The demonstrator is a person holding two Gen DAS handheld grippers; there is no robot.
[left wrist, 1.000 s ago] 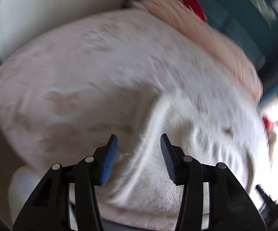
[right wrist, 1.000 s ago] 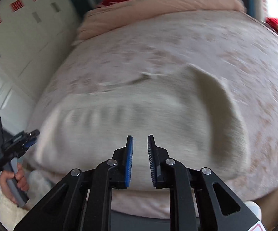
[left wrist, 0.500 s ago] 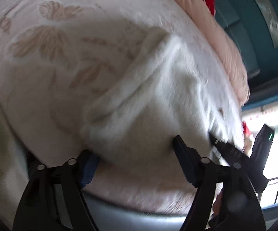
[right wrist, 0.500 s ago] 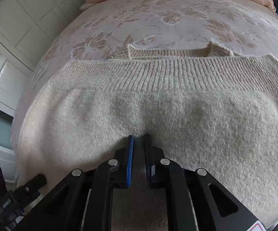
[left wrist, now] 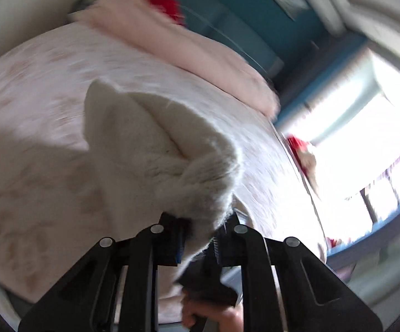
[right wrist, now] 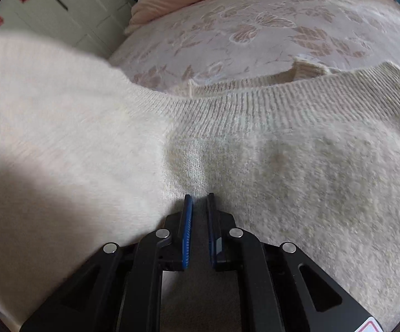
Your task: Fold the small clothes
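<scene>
A cream knitted sweater (right wrist: 296, 166) lies flat on a bed cover printed with butterflies (right wrist: 255, 27), its ribbed hem at the far side. My right gripper (right wrist: 199, 197) points down onto the sweater's middle, nearly shut, with a small ridge of knit pinched between its tips. In the left wrist view, the sweater's edge (left wrist: 172, 144) hangs bunched and lifted off the bed cover (left wrist: 34, 138). My left gripper (left wrist: 200, 227) has its jaws closing on that edge, and fabric fills the gap. The lifted part appears as a blurred fold (right wrist: 47, 116) at the left of the right wrist view.
A pink duvet (left wrist: 200, 55) and a red item (left wrist: 166, 2) lie at the bed's far end. White wardrobe doors (right wrist: 61, 5) stand to the left. A bright window (left wrist: 379, 138) is at the right. A person's hand (left wrist: 208, 315) shows below the left gripper.
The left gripper went from wide open around the sweater's edge to closed on it and raised it off the bed. The right gripper stayed pressed on the sweater's middle while a fold rose at its left.
</scene>
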